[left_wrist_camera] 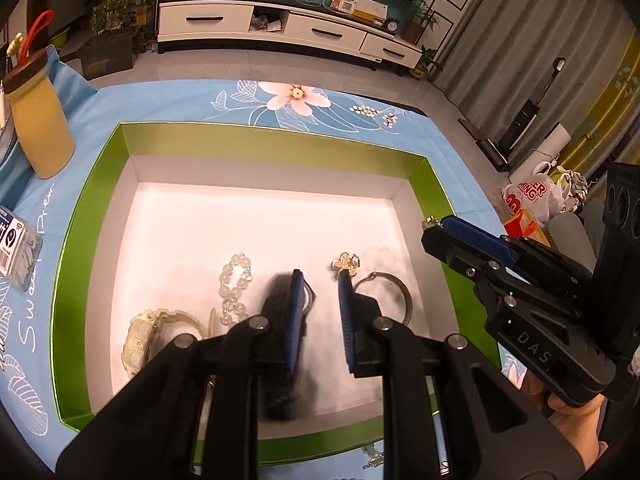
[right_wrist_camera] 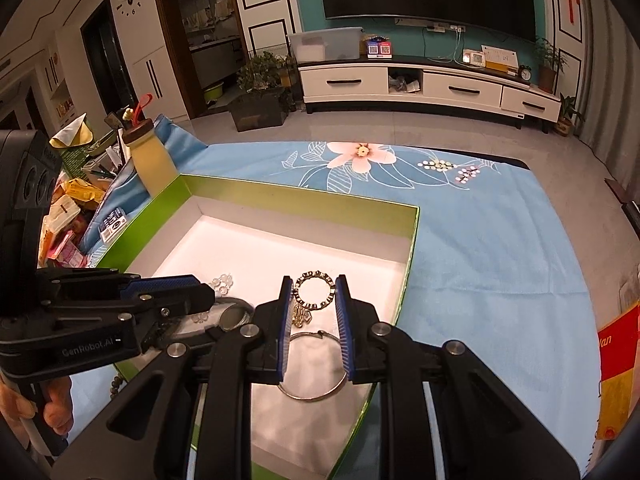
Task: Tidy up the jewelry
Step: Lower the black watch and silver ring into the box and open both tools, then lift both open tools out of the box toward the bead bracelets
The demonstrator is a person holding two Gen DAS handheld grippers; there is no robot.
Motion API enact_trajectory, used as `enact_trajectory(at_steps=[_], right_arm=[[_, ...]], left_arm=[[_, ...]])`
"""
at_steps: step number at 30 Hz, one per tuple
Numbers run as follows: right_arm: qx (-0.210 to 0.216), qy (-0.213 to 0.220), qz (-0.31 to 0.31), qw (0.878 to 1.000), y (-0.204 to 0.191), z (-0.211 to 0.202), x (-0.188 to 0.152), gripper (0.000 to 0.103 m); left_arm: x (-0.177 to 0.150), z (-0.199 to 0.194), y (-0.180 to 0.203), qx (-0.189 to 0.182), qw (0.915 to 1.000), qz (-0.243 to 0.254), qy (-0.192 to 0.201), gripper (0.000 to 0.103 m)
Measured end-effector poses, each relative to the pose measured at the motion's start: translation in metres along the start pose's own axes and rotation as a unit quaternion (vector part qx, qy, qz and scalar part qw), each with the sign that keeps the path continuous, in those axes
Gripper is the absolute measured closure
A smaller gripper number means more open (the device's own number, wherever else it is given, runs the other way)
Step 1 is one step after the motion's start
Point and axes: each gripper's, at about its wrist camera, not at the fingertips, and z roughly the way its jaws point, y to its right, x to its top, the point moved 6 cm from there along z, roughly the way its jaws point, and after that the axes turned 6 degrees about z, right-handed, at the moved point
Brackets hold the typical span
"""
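**A:** Holding a small studded ring (right_wrist_camera: 315,291) in our right gripper (right_wrist_camera: 314,300), pinched between the two blue pads, which stand only as far apart as the ring is wide. It hangs over the near right part of the green box (right_wrist_camera: 412,240), with a thin bangle (right_wrist_camera: 312,364) lying flat right underneath and a gold charm (right_wrist_camera: 302,316) just beside it.

**B:** And our left gripper (left_wrist_camera: 320,304)?

**A:** Partly open, nothing in it, low over the white floor of the box. The bead bracelet (left_wrist_camera: 234,292) and pale watch (left_wrist_camera: 144,336) sit to its left, so left is the nearer hand for those.

**B:** So the ring basically goes straight down?

**A:** We'd guess so, maybe nudged clear of the bangle. The box sits on a blue flowered cloth (right_wrist_camera: 480,240) in a living room, TV stand (right_wrist_camera: 432,84) on the far wall.
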Motion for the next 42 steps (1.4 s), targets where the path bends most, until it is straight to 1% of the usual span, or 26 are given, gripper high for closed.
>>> enact_trajectory(at_steps=[2, 4, 6, 8, 10, 15, 16, 18, 20, 21, 24, 26, 31, 33, 37, 42], right_arm=[[-0.006, 0.0, 0.001, 1.0, 0.001, 0.002, 0.001, 0.082], [-0.011, 0.001, 0.006, 1.0, 0.005, 0.003, 0.002, 0.082], [-0.009, 0.006, 0.013, 1.0, 0.008, 0.0, 0.004, 0.082], [-0.007, 0.01, 0.02, 1.0, 0.01, -0.004, 0.003, 0.081], [-0.005, 0.014, 0.028, 1.0, 0.014, -0.01, 0.0, 0.081], [-0.005, 0.026, 0.033, 0.999, 0.017, -0.034, -0.011, 0.081], [-0.005, 0.028, 0.034, 0.999, 0.018, -0.039, -0.014, 0.081], [-0.003, 0.033, 0.037, 0.999, 0.02, -0.051, -0.021, 0.08], [-0.002, 0.038, 0.043, 0.998, 0.021, -0.062, -0.028, 0.062], [-0.002, 0.044, 0.046, 0.998, 0.023, -0.069, -0.033, 0.057], [-0.004, 0.048, 0.047, 0.998, 0.023, -0.086, -0.047, 0.057], [-0.002, 0.047, 0.05, 0.998, 0.021, -0.094, -0.057, 0.057], [0.02, 0.033, 0.051, 0.998, 0.009, -0.109, -0.089, 0.057], [0.026, 0.02, 0.044, 0.998, 0.0, -0.111, -0.104, 0.057], [0.037, -0.008, 0.033, 0.999, -0.017, -0.11, -0.132, 0.057], [0.053, -0.032, 0.03, 0.998, -0.036, -0.109, -0.155, 0.057]], left_arm=[[0.001, -0.001, 0.001, 0.0, 1.0, 0.001, 0.001, 0.086], [0.002, -0.004, 0.002, 0.0, 1.0, 0.002, 0.004, 0.076], [0.003, -0.009, 0.002, 0.002, 0.9999, 0.003, 0.011, 0.06], [0.003, -0.017, 0.003, 0.0, 0.9998, 0.003, 0.018, 0.052], [0.002, -0.026, 0.002, 0.003, 0.9997, 0.004, 0.024, 0.05], [-0.008, -0.052, -0.004, 0.023, 0.9987, 0.005, 0.045, 0.033], [-0.012, -0.061, -0.009, 0.031, 0.9982, 0.0, 0.051, 0.032], [-0.018, -0.073, -0.016, 0.034, 0.9976, -0.011, 0.058, 0.027], [-0.027, -0.089, -0.027, 0.043, 0.9964, -0.028, 0.068, 0.022], [-0.032, -0.095, -0.032, 0.047, 0.9957, -0.036, 0.072, 0.02], [-0.052, -0.118, -0.052, 0.062, 0.9926, -0.065, 0.082, 0.016], [-0.071, -0.132, -0.065, 0.078, 0.99, -0.083, 0.083, 0.015], [-0.122, -0.149, -0.09, 0.116, 0.9844, -0.117, 0.063, 0.014], [-0.137, -0.152, -0.095, 0.125, 0.983, -0.123, 0.056, 0.014], [-0.166, -0.153, -0.1, 0.128, 0.9818, -0.136, 0.032, 0.014], [-0.188, -0.154, -0.092, 0.124, 0.9831, -0.133, 0.022, 0.014]])
